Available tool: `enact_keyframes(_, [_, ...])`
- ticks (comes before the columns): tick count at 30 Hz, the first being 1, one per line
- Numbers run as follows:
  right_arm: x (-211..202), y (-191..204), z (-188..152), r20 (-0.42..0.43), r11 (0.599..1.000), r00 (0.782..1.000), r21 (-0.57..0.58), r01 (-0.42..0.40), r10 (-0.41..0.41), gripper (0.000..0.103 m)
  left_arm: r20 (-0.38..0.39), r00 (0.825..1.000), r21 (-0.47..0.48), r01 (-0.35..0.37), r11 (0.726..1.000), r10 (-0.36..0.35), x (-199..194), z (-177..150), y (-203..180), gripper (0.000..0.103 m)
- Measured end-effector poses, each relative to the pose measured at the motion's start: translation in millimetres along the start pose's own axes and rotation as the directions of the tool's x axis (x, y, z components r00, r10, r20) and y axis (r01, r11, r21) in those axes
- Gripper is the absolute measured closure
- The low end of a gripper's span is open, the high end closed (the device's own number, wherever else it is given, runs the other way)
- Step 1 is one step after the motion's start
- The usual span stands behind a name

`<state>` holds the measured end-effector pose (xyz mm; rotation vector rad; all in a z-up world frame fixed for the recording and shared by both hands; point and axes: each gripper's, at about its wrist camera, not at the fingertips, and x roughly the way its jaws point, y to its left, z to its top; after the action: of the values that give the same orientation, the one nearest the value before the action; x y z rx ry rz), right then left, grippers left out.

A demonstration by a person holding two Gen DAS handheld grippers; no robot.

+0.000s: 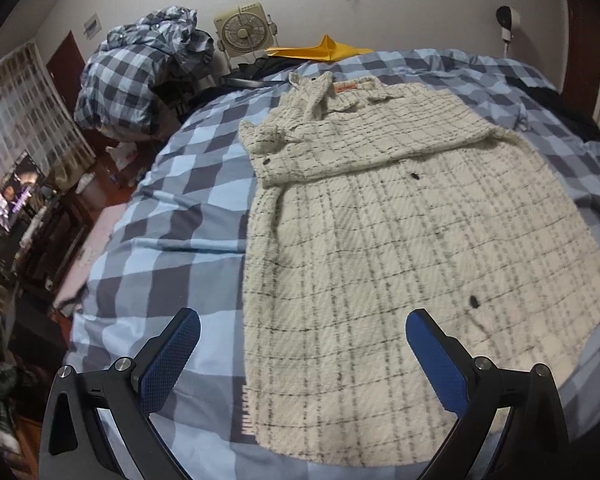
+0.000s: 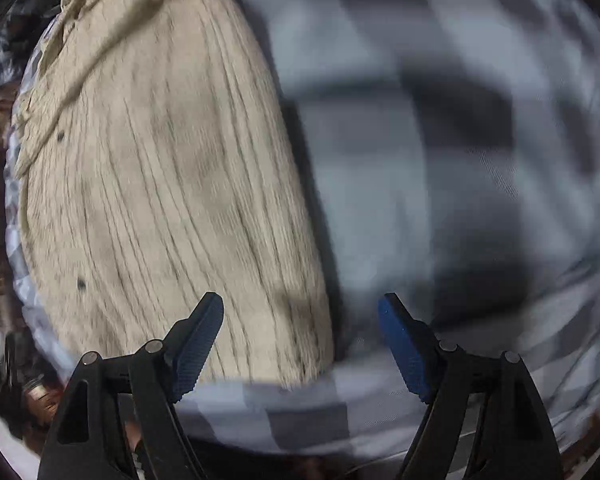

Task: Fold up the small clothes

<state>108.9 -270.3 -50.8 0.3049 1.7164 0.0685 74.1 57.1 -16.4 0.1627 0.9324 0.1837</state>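
My left tool (image 1: 303, 326) is spread wide, nothing btwn the blue pads, held above the near hem of the cream plaid shirt (image 1: 380, 240). Shirt lies flat on the bed (image 1: 172, 208), on a blue/grey check cover, collar end away from me, orange neck label (image 1: 345, 87) showing. One sleeve (image 1: 340, 148) is folded across the chest w/ a dark cuff button (image 1: 265, 161) at its left end; two more dark buttons on the front panel. The left finger (image 1: 172, 360) sits over bare cover just left of the shirt edge, the right one over fabric.

My right tool (image 2: 301, 312) is also released, wide apart, gripping nothing. That view is badly blurred: shirt (image 2: 160, 180) fills the left half, check cover (image 2: 460, 140) the right; the shirt's right edge runs down btwn the two fingers. Can't tell if the tips touch cloth.

Beyond the bed's far left corner: a heap of check bedding (image 1: 140, 72), a box fan (image 1: 244, 32), sth yellow (image 1: 328, 50) by the wall.
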Motion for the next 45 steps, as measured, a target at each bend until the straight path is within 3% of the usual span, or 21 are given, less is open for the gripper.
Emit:
enact_keyframes(3, [10,1,-12,-0.019,0.998,0.998,0.004,-0.065,0.065,0.038,-0.028,0.998,0.029,-0.05,0.998,0.051,12,-6,-1,0.0])
enact_keyframes(4, [15,2,-12,-0.015,0.998,0.998,-0.005,-0.064,0.064,0.049,-0.037,0.998,0.031,-0.055,0.998,0.056,14,-7,-1,0.0])
enact_keyframes(5, [18,3,-10,-0.016,0.999,0.999,-0.009,-0.05,0.05,0.073,-0.048,0.997,0.031,-0.06,0.998,0.061,18,-9,0,0.0])
enact_keyframes(6, [22,2,-9,-0.018,0.999,0.999,-0.009,-0.046,0.046,0.087,-0.054,0.996,0.028,-0.063,0.998,0.064,21,-9,1,0.0])
enact_keyframes(7, [24,3,-7,-0.015,0.996,0.996,-0.009,-0.089,0.089,0.096,-0.058,0.996,0.026,-0.066,0.997,0.067,22,-10,2,0.0])
enact_keyframes(8, [21,2,-8,0.0,0.993,0.993,-0.02,-0.119,0.119,0.097,-0.061,0.995,0.023,-0.073,0.997,0.074,23,-11,4,0.0])
enact_keyframes(11, [3,16,-10,0.027,0.989,0.993,-0.093,-0.115,0.118,0.099,-0.062,0.994,0.013,-0.09,0.996,0.091,22,-13,10,0.0])
enact_keyframes(13, [-22,9,-14,0.036,0.984,0.985,-0.064,-0.168,0.171,0.099,-0.063,0.994,-0.007,-0.085,0.996,0.085,20,-12,15,0.0])
enact_keyframes(18, [-53,-6,-14,0.046,0.988,0.988,-0.056,-0.143,0.146,0.099,-0.056,0.996,-0.023,-0.073,0.997,0.072,20,-9,16,0.0])
enact_keyframes(19, [-48,-3,-11,0.04,0.991,0.992,-0.065,-0.113,0.116,0.098,-0.057,0.996,-0.014,-0.075,0.997,0.074,22,-9,14,0.0])
enact_keyframes(21, [-23,-4,-16,-0.016,0.995,1.0,-0.104,-0.001,0.0,0.082,-0.062,0.995,0.001,-0.081,0.997,0.081,23,-10,12,0.0])
enact_keyframes(22, [-4,-6,-19,-0.097,0.984,0.987,-0.138,0.111,-0.125,0.077,-0.064,0.994,0.007,-0.083,0.997,0.083,24,-11,11,0.0])
enact_keyframes(24, [20,-13,-22,-0.158,0.953,0.95,-0.188,0.239,-0.27,0.077,-0.07,0.994,0.017,-0.081,0.997,0.082,24,-13,10,0.0])
enact_keyframes(26, [19,-22,-12,-0.139,0.916,0.911,-0.16,0.367,-0.389,0.077,-0.075,0.994,0.01,-0.074,0.997,0.075,24,-11,10,0.0])
enact_keyframes(27, [12,-24,-5,-0.112,0.914,0.91,-0.125,0.385,-0.399,0.077,-0.076,0.995,0.002,-0.067,0.998,0.067,24,-10,10,0.0])
enact_keyframes(30, [-21,-16,16,-0.001,0.975,0.975,-0.032,0.22,-0.22,0.072,-0.081,0.996,-0.019,-0.048,0.999,0.046,26,-7,11,0.0])
enact_keyframes(31, [-32,-9,26,0.037,0.988,0.988,-0.022,0.152,-0.151,0.064,-0.085,0.995,-0.019,-0.05,0.999,0.049,28,-6,11,0.0])
enact_keyframes(33, [-47,17,52,0.115,0.994,0.988,-0.03,0.109,-0.105,0.054,-0.093,0.994,-0.013,-0.057,0.998,0.055,31,-8,9,0.0])
enact_keyframes(39, [-72,90,164,0.368,0.981,0.923,-0.111,0.161,-0.11,0.051,-0.118,0.992,-0.012,-0.052,0.999,0.05,38,-9,7,0.0])
enact_keyframes(43, [-29,126,216,0.426,0.92,0.864,-0.151,0.361,-0.269,0.051,-0.132,0.99,-0.019,-0.05,0.999,0.047,44,-7,8,0.0])
enact_keyframes(45, [-21,123,226,0.448,0.897,0.838,-0.151,0.415,-0.312,0.051,-0.145,0.989,-0.027,-0.04,0.999,0.035,48,-6,9,0.0])
